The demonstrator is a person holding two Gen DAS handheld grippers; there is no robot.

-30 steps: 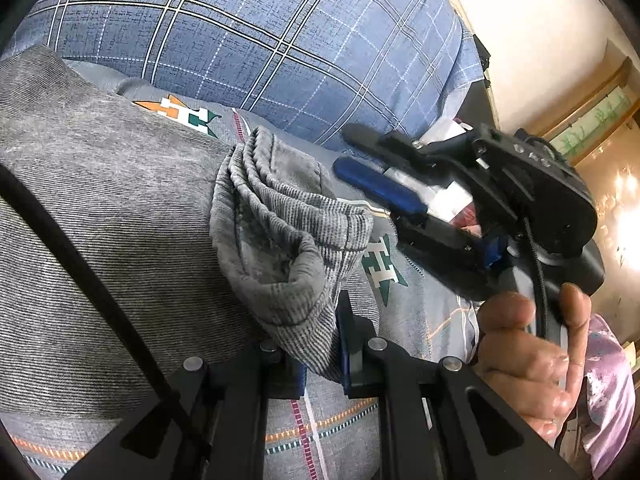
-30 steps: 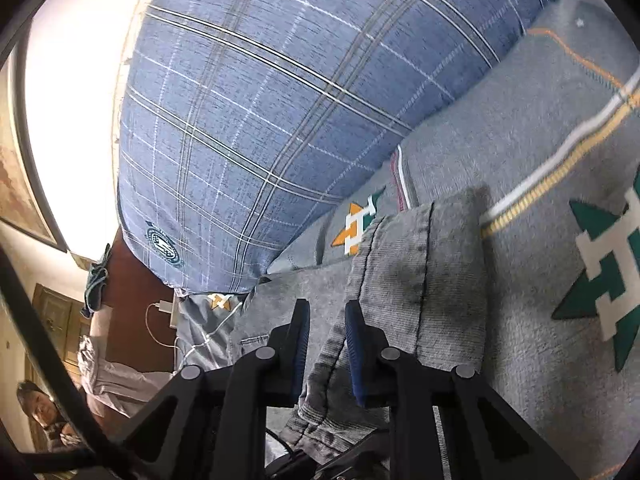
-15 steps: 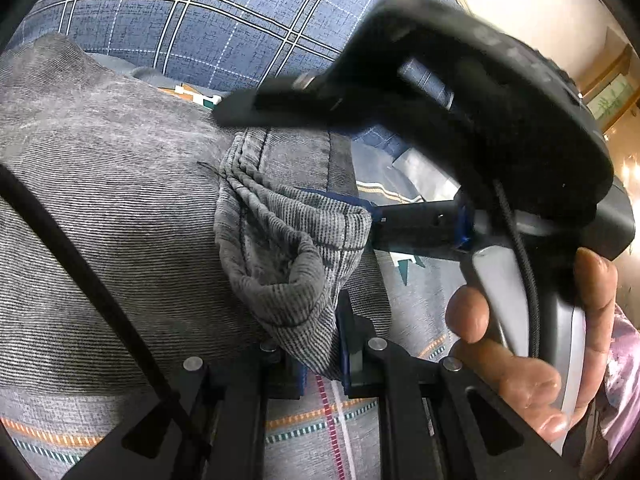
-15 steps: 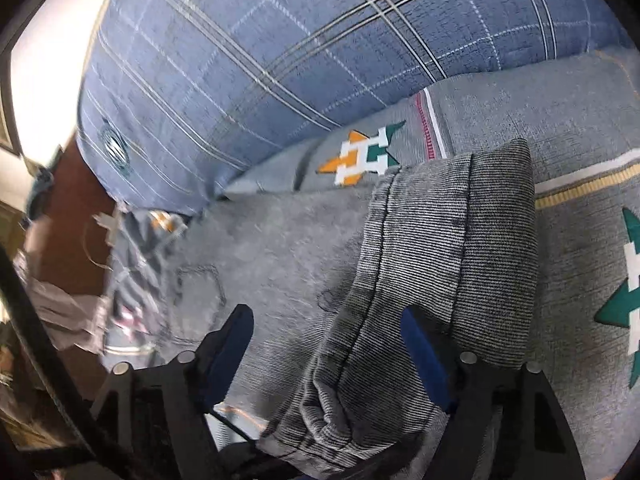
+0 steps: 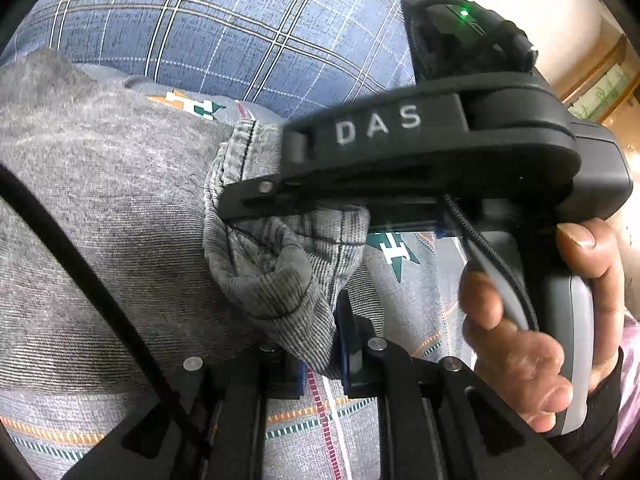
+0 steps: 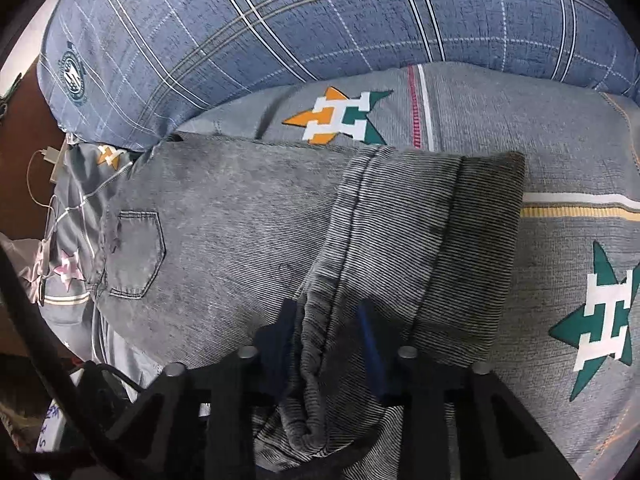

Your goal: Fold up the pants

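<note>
Grey denim pants [image 6: 224, 216] lie folded on the bed, with a back pocket [image 6: 136, 252] at the left and the leg hems turned over on top. My left gripper [image 5: 324, 352] is shut on the bunched hem of the pants [image 5: 276, 280]. My right gripper [image 6: 328, 332] straddles the hem seam [image 6: 320, 340] with its jaws partly apart, closing on the cloth. In the left wrist view the right gripper's black body marked DAS [image 5: 400, 152] reaches over the same hem, held by a hand [image 5: 532, 320].
A grey bedsheet [image 6: 560, 140] with star patterns covers the bed. A big blue plaid pillow [image 6: 300, 20] lies behind the pants. A charger and cable [image 6: 48, 160] sit at the far left by the bed's edge.
My right gripper opened wide, moved over the hem beside the left gripper, and its jaws have now narrowed around the seam. The left gripper kept its hold.
</note>
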